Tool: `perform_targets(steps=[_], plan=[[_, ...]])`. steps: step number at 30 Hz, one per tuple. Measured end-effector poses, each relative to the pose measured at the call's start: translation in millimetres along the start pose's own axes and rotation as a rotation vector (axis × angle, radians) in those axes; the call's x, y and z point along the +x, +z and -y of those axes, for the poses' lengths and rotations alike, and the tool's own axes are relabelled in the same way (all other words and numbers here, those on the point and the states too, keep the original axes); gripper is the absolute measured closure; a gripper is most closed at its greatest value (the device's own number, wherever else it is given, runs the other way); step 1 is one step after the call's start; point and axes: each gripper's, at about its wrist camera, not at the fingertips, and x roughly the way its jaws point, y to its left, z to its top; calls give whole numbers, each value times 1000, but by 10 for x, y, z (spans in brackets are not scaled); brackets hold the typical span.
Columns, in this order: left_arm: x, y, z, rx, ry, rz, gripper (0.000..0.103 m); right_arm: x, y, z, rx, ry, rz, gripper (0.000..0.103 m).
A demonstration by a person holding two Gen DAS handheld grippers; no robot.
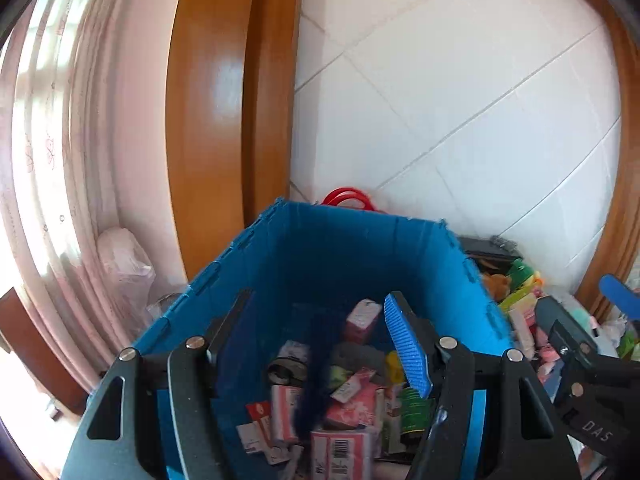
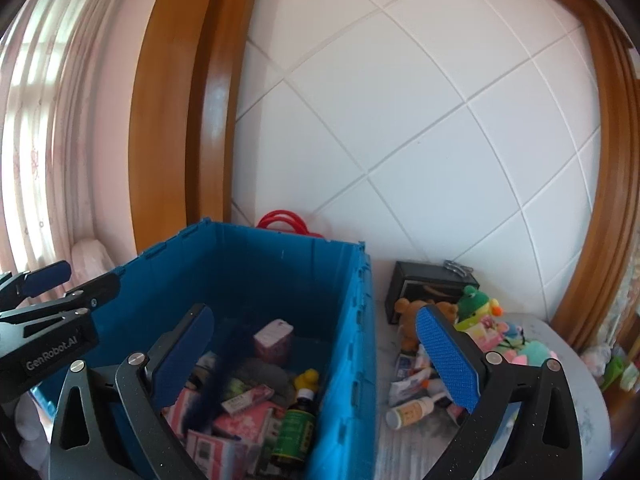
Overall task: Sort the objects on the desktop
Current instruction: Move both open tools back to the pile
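Observation:
A blue plastic crate point(image 1: 340, 248) point(image 2: 352, 320) holds several pink boxes point(image 1: 352, 404) point(image 2: 274, 336), a dark green-labelled bottle point(image 2: 294, 428) and a yellow duck point(image 2: 306, 378). My left gripper point(image 1: 320, 344) is open and empty above the crate's inside. My right gripper point(image 2: 320, 360) is open and empty, straddling the crate's right wall. Loose items lie on the table right of the crate: a white bottle point(image 2: 410, 414), tubes, a brown teddy point(image 2: 408, 314) and a green frog toy point(image 2: 474, 302). The left gripper also shows in the right wrist view point(image 2: 52, 280).
A black box point(image 2: 424, 286) stands against the white tiled wall point(image 2: 400, 120). Red handles point(image 2: 286, 220) show behind the crate. A wooden frame point(image 2: 172, 120) and pink curtain point(image 2: 52, 120) are at left. The round table's edge point(image 2: 592, 392) curves at right, with more toys beyond.

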Motion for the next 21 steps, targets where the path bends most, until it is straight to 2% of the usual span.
perform_targets(steps=[3, 6, 8, 10, 11, 15, 21], plan=[[-196, -86, 165, 0, -29, 56, 38, -155, -69, 180, 16, -7, 17, 0], [-314, -128, 360, 2, -63, 78, 38, -277, -146, 399, 33, -29, 29, 0], [-377, -161, 574, 11, -84, 79, 34, -342, -208, 579, 44, -50, 32, 0], [-422, -177, 766, 20, -93, 89, 24, -393, -275, 772, 54, -68, 34, 0], [-466, -199, 902, 24, -97, 104, 23, -423, -313, 879, 60, -72, 35, 0], [-542, -255, 1428, 42, -135, 118, 21, -544, -482, 1393, 81, -109, 26, 0], [-535, -522, 2327, 51, -197, 109, 20, -835, -880, 2509, 160, -191, 15, 0]])
